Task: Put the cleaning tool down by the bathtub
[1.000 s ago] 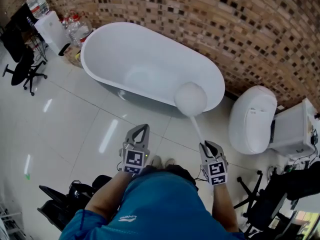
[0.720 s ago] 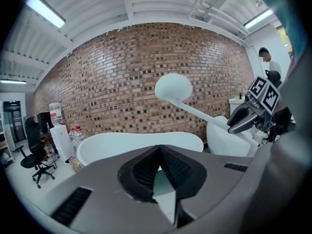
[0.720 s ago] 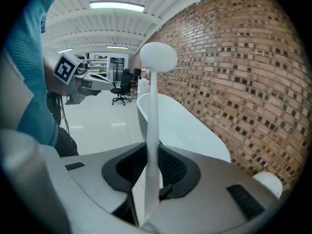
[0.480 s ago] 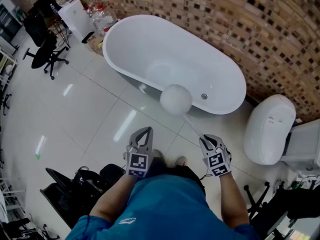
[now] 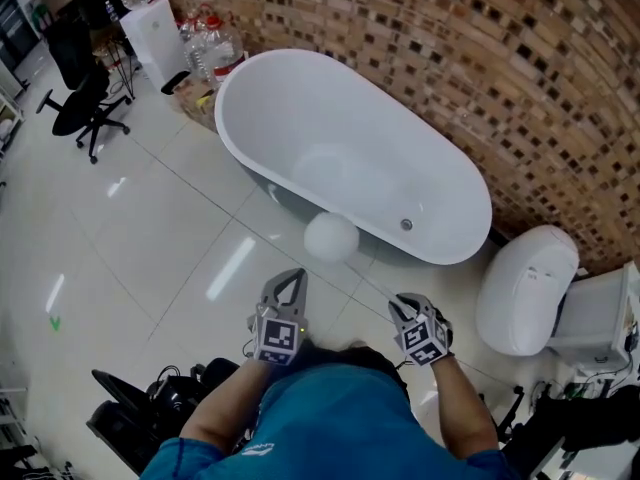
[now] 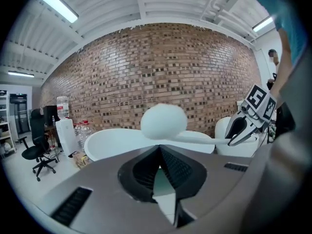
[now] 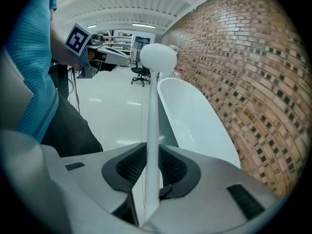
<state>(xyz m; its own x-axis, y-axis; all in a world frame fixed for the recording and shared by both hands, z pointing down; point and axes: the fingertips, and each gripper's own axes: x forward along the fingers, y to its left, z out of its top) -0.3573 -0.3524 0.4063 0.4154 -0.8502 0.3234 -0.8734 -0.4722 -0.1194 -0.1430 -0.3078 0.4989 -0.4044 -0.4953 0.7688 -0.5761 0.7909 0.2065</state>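
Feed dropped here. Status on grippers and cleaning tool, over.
Right gripper shut on cleaning tool. Left gripper shut, empty. Tool head aloft beside bathtub, not yet down. Path clear.

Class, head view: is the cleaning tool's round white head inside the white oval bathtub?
No, the tool's round white head hangs outside the white oval bathtub's near rim.

Holding the cleaning tool [image 5: 331, 237] clear of the floor [image 5: 150, 238] in the right gripper [image 5: 408, 308], fingers [image 7: 173, 167] pressed on either side of its thin white stick, with the round, white, fluffy head at the far end, up and to the left of the grip. From the head view, overlaps the near outer wall of the bathtub [image 5: 330, 118] with that head. Long, white, oval and freestanding, set along the brick wall [image 5: 450, 58], with a small round drain [image 5: 406, 225] low at its right end.
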